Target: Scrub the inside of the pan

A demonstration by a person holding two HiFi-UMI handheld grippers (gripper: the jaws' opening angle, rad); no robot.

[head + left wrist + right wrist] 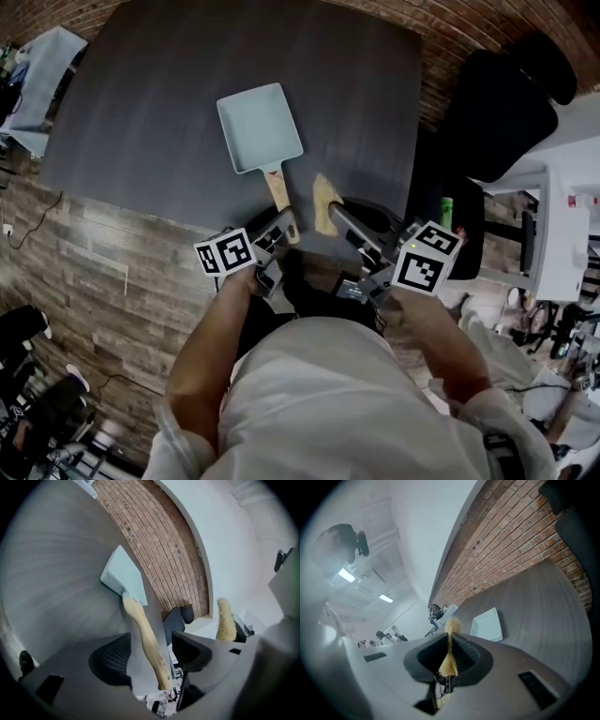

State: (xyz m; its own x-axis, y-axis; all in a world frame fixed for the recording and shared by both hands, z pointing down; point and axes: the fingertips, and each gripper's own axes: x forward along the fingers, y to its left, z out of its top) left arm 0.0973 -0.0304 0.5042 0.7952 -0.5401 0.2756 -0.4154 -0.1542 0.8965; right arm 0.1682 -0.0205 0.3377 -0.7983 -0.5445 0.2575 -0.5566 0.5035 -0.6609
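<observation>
I see the pan (260, 127) lying flat on the dark grey surface (150, 84), towards the edge nearest me. It is a small rectangular one with rounded corners and a low rim, and its inside is an even pale blue-grey. Its light wooden handle (277, 192) points back at the person and ends just short of the surface's edge. My left tool (284, 228) is released. In the left gripper view its jaws stand wide apart with the handle (140, 625) running between them, and there is a gap on each side, so neither pad presses on the wood. The right tool (339, 214) is clenched on a thin yellowish scrubber (323, 203). The right gripper view shows the scrubber (449, 665) pinched edge-on between the pads, its frayed top poking out past them, with the pan (488, 624) further off on the surface. Both forearms reach in from the bottom of the head view, side by side. Each carries its marker cube, the left (225, 253) and the right (427, 256), and both tools point across the surface, tipped slightly down. The right tool sits just beside the handle.
</observation>
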